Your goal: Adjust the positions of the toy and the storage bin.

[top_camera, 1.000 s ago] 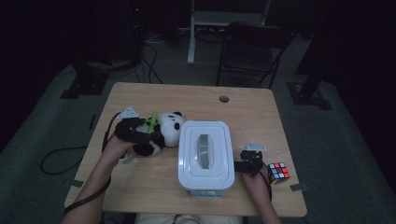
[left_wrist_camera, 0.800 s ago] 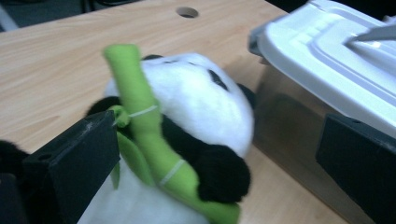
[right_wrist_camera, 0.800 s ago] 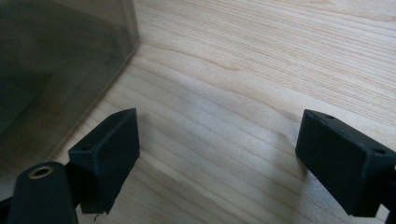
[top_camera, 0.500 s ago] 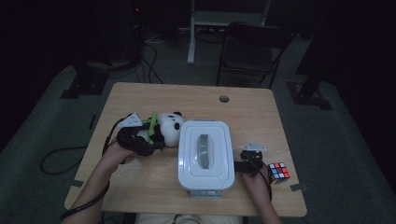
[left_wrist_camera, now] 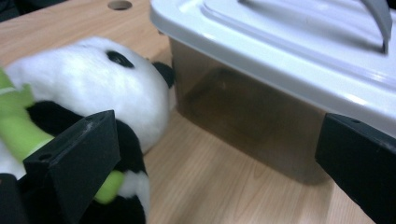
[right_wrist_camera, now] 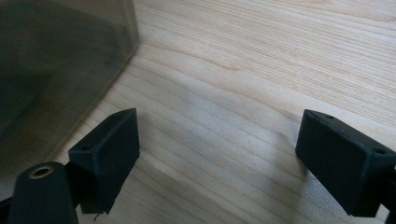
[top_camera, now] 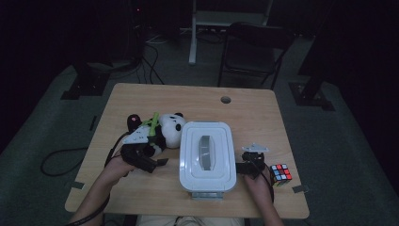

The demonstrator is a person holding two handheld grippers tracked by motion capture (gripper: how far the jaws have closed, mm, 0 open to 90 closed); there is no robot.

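From the high view, a white-lidded storage box point(top_camera: 207, 157) with a grey handle sits near the front middle of the wooden worktop point(top_camera: 263, 113), and a plush panda point(top_camera: 164, 132) lies just to its left, head toward the box. The left gripper point(top_camera: 157, 162) rests low on the worktop in front of the panda, pointing toward the box's left side; its jaws have just been opening and nothing sits between them. The right gripper point(top_camera: 247, 167) is at the box's right side, with a colour cube point(top_camera: 280, 174) just beyond it near the worktop's edge. In the left gripper view, the two black jaws stand far apart: the left one is in front of the panda's point(left_wrist_camera: 93, 93) black-and-white body and a green piece of it, the right one below the box's lid point(left_wrist_camera: 280, 42), with bare wood and the box's smoky wall between them. In the right gripper view, the jaws of the right gripper point(right_wrist_camera: 217, 144) are spread wide over bare wood grain, gripping nothing, and the box's dark translucent wall point(right_wrist_camera: 60, 60) stands at the upper left beside the left jaw.
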